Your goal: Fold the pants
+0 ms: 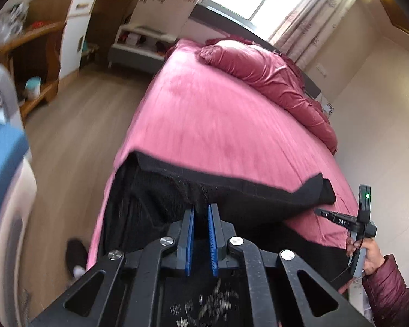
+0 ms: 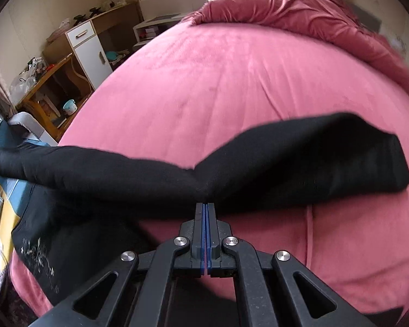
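The black pants lie across the near end of the pink bed, one part stretched between the two grippers and the rest hanging over the bed edge toward 7 o'clock.

**Handling.** Judged soft, light and limp knit; it sags between holds and will not keep a crease unaided. Grip at edges or seams, near the corners of the span, and keep it taut.

**Left tongs**: blades slightly apart, with cloth at their tips; whether they pinch it cannot be told.

**Right tongs**: blades together, clamped on the pants' near edge at 6 o'clock.

**Containers.** A teal tub stands under the wooden desk at 9 o'clock; contents not visible.
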`<state>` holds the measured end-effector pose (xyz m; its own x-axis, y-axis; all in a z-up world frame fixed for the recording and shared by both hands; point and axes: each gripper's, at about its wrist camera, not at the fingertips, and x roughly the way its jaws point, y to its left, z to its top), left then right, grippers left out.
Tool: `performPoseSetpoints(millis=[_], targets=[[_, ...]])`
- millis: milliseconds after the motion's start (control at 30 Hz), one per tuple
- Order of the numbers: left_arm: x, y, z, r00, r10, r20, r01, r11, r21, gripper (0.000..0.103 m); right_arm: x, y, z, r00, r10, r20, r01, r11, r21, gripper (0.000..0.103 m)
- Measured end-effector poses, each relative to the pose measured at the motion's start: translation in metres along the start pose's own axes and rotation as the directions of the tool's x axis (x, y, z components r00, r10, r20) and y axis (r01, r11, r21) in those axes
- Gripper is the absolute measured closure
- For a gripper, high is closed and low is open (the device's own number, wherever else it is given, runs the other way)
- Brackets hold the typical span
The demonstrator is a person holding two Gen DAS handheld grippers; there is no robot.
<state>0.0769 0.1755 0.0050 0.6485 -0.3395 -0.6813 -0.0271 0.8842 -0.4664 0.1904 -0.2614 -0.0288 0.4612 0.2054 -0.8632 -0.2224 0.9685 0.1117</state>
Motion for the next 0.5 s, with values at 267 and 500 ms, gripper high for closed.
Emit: performPoseSetpoints(millis=[267, 500], targets=[[0.009, 0.008, -0.048, 0.998, 0.0, -0.055, -0.002, 0.999, -0.045, 0.093, -0.014, -0.031, 0.001, 0.998, 0.038, 0.045, -0.047, 0.975, 0.216, 0.066], [0.005, 0.002, -0.061, 0.998, -0.011, -0.06, 0.009, 1.0, -0.023, 0.093, -0.004, -0.03, 0.062, 0.995, 0.058, 0.081, -0.084, 0.93, 0.358, 0.051]])
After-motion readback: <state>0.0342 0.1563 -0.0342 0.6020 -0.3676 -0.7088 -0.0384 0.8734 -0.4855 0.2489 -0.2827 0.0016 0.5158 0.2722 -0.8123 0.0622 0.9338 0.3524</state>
